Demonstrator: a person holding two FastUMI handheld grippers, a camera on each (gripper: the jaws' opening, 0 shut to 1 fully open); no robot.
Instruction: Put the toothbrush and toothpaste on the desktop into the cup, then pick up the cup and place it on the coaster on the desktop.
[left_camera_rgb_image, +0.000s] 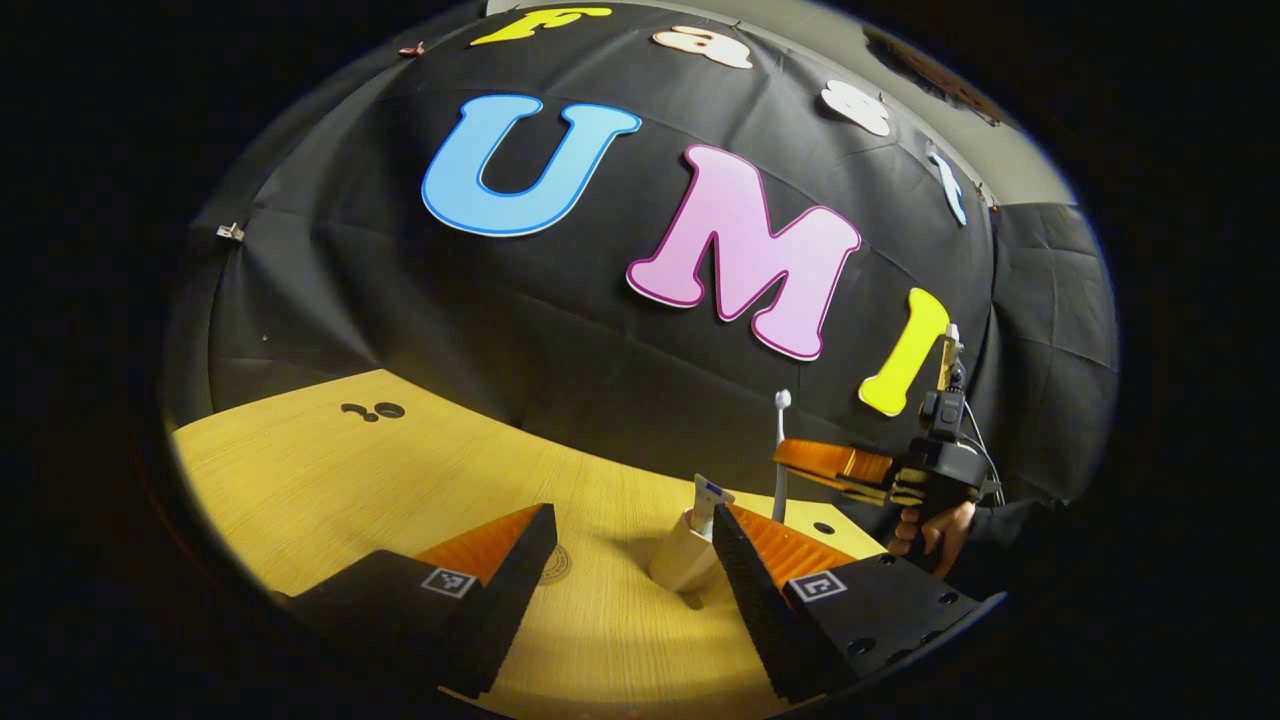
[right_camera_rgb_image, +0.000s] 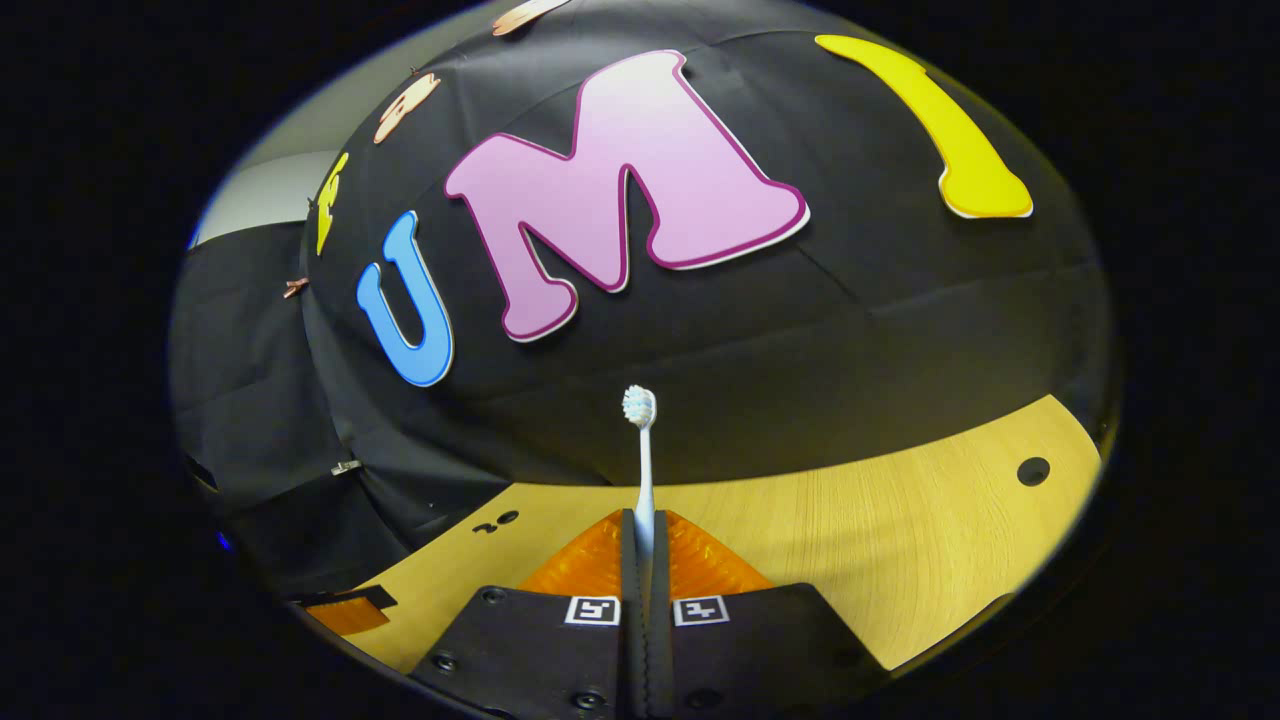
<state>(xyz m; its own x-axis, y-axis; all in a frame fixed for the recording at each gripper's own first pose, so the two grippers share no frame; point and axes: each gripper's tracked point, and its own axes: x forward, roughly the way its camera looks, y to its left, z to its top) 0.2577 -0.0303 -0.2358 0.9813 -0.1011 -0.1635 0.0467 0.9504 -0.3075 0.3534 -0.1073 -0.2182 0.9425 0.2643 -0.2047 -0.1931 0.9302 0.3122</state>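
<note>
1. The right gripper (right_camera_rgb_image: 645, 545) has its two fingers pressed together on the shaft of the toothbrush (right_camera_rgb_image: 642, 455), which stands upright between them, bristle head at the top.
2. Seen from the left gripper view, that same right gripper (left_camera_rgb_image: 800, 458) hangs in the air above and just behind the cup (left_camera_rgb_image: 683, 558), with the toothbrush (left_camera_rgb_image: 781, 440) rising past its fingers and its lower end pointing down toward the desktop (left_camera_rgb_image: 400, 480) beside the cup.
3. A hand (left_camera_rgb_image: 925, 528) holds the right gripper's handle, off to the far side of the cup.
4. The left gripper (left_camera_rgb_image: 630, 550) has its fingers spread wide apart, gripping nothing.
5. The cup stands upright on the desktop between those spread fingers, close against one of them; whether it touches that finger I cannot tell.
6. The toothpaste (left_camera_rgb_image: 707, 500) sits in the cup, its end sticking up over the rim.
7. The coaster (left_camera_rgb_image: 555, 565) lies flat on the desktop near the cup, partly hidden behind the other finger of the left gripper.
8. The black booth wall (left_camera_rgb_image: 600, 350) rises behind the cup at the desktop's back edge.
</note>
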